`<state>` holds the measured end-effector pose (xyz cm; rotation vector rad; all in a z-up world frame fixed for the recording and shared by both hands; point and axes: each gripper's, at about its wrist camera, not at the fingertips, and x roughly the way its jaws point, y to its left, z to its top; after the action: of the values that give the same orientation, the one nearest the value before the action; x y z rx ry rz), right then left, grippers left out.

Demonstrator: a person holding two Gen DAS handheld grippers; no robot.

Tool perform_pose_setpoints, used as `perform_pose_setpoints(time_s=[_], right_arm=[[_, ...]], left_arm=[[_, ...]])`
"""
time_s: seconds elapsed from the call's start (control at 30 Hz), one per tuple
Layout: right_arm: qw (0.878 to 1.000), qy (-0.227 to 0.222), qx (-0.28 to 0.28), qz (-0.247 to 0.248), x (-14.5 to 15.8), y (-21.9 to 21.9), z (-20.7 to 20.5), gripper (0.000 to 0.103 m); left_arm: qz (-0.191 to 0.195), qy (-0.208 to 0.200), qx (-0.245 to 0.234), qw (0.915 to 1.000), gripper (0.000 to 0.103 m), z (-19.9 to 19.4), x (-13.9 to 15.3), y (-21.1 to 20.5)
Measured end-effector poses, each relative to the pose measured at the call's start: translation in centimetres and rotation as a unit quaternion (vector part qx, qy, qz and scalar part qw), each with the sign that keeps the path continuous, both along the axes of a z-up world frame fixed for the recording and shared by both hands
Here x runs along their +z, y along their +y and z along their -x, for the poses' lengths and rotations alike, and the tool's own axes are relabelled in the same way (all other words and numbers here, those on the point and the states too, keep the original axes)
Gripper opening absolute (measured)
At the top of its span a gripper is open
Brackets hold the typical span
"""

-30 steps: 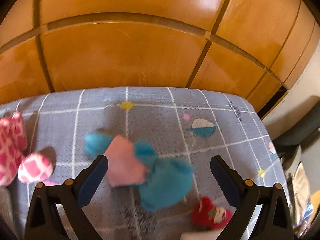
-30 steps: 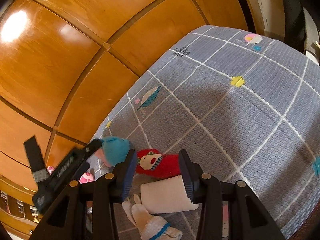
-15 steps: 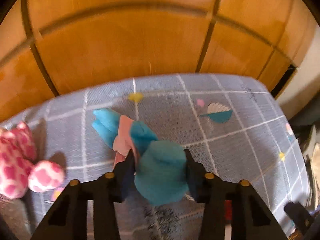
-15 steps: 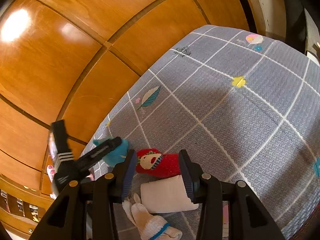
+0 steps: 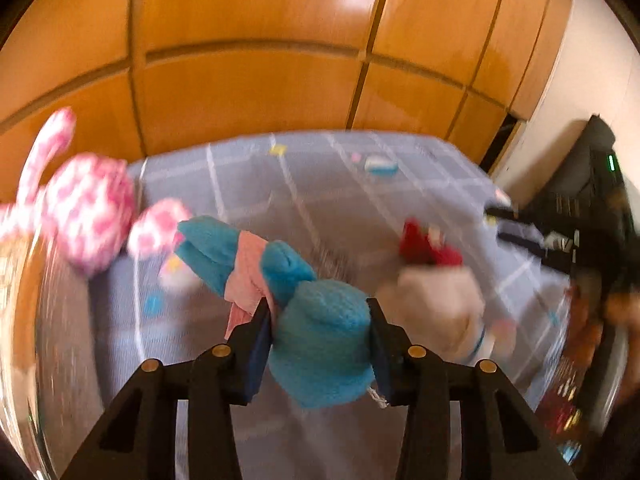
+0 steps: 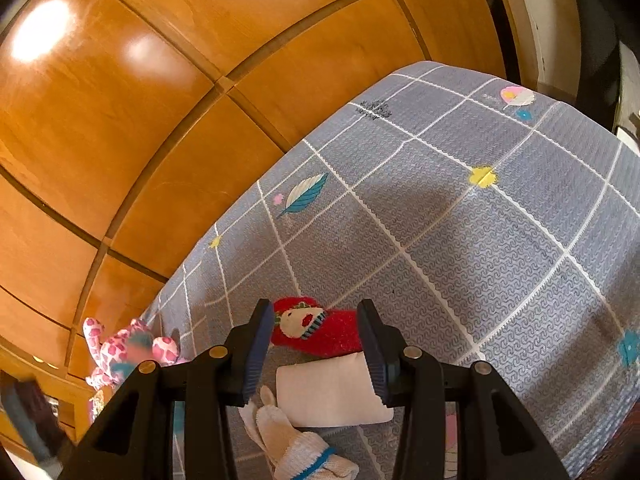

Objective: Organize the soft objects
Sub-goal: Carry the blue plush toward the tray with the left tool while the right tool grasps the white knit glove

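My left gripper (image 5: 320, 312) is shut on a blue plush toy (image 5: 320, 356) with a pink scarf, held clear of the grey checked mat (image 5: 304, 184); the picture is blurred. A pink spotted plush (image 5: 88, 212) lies to its left, a red plush (image 5: 428, 248) and a white sock (image 5: 436, 308) to its right. My right gripper (image 6: 316, 320) hovers partly open over the red plush (image 6: 320, 328) and a folded white cloth (image 6: 328, 392), gripping neither. A white sock with a blue stripe (image 6: 296, 452) lies below them. The pink spotted plush (image 6: 124, 352) sits at the mat's far left.
A glossy wooden panel wall (image 5: 260, 80) runs along the mat's far edge. Dark furniture and clutter (image 5: 592, 200) stand past the mat's right edge. The printed mat (image 6: 480, 240) stretches bare to the right of the red plush.
The left gripper went from wide open around the blue plush to shut on it, then swung it off the mat toward the pink plush. The right gripper stayed still.
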<state>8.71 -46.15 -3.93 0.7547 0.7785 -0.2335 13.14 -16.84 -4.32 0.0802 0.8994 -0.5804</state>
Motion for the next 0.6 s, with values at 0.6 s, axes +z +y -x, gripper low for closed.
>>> perform_pose_setpoints(time_s=[0.6], right_arm=[[0.991, 0.062, 0.076, 0.090, -0.7, 4.0, -2.0, 0.043]], left_arm=[[-0.031, -0.025, 0.007, 0.9992, 0.050, 4.1, -7.3, 1.6]])
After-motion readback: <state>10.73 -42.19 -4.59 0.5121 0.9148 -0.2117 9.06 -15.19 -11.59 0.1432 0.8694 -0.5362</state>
